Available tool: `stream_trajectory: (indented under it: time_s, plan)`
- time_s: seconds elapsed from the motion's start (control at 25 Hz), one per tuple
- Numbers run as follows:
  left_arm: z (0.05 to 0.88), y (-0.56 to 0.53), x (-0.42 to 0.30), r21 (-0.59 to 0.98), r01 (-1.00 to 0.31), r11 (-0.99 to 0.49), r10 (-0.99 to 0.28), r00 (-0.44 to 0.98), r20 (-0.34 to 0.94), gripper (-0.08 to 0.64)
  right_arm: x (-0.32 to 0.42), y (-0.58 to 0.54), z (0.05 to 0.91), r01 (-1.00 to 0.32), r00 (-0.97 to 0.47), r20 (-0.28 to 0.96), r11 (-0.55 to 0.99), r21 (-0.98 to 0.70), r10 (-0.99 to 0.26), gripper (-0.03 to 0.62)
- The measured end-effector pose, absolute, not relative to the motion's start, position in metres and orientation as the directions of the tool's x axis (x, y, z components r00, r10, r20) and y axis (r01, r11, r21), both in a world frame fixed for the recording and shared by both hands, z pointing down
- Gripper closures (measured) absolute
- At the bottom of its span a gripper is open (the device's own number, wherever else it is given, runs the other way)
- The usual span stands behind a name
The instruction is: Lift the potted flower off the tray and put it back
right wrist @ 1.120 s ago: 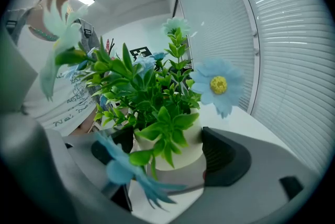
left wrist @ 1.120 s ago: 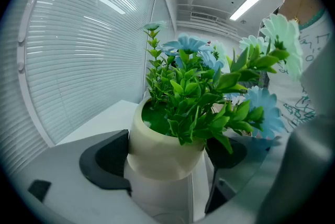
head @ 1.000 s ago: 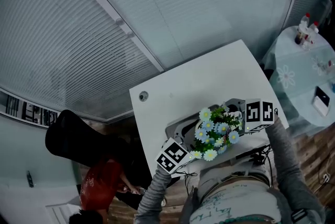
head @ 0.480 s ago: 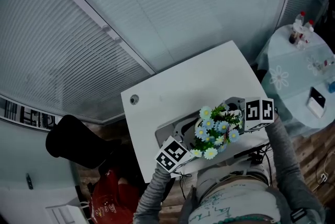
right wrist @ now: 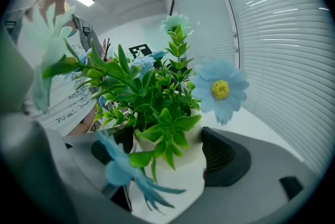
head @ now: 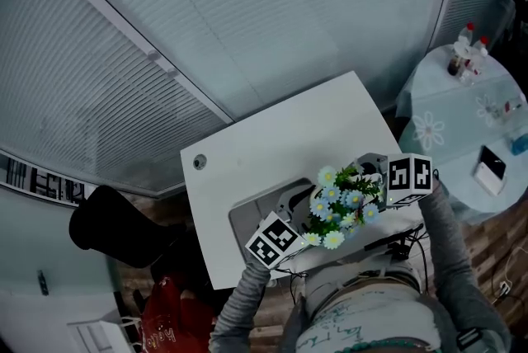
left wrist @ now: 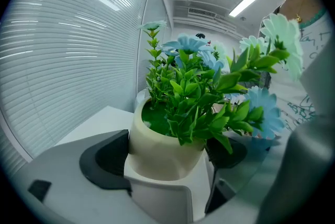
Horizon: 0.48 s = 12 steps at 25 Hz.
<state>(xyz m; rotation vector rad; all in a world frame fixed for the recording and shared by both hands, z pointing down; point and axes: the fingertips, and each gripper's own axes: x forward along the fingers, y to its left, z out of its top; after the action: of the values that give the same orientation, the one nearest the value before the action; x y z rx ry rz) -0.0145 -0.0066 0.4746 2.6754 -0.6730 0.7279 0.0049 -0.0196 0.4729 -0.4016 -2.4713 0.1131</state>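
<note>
At left, on white table (head: 272, 137), gray tray (head: 247, 221) near the front edge, with bare tabletop beyond. Clamped between left gripper (left wrist: 165, 157) jaws: pot (left wrist: 157, 149), upright, long axis vertical, stems pointing up, over tray's right part. Clamped too from the right, between right gripper (right wrist: 167, 160) jaws. Cannot tell whether touching tray.

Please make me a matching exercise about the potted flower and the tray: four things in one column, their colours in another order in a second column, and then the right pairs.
Things:
1. pot
2. petals
3. leaves
4. tray

Colours:
a. green
b. grey
c. light blue
d. cream

Right pairs: 1-d, 2-c, 3-a, 4-b.
</note>
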Motion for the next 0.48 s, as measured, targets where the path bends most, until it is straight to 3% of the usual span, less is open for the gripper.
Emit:
stream_trajectory:
  time_s: [0.48]
  plan:
    - [0.479,-0.029,0.021,0.143,-0.495,-0.857,-0.353,0.766,0.538,0.098,0.042,-0.040,0.478,0.246,-0.749,0.589,0.953,-0.179,0.304,0.204]
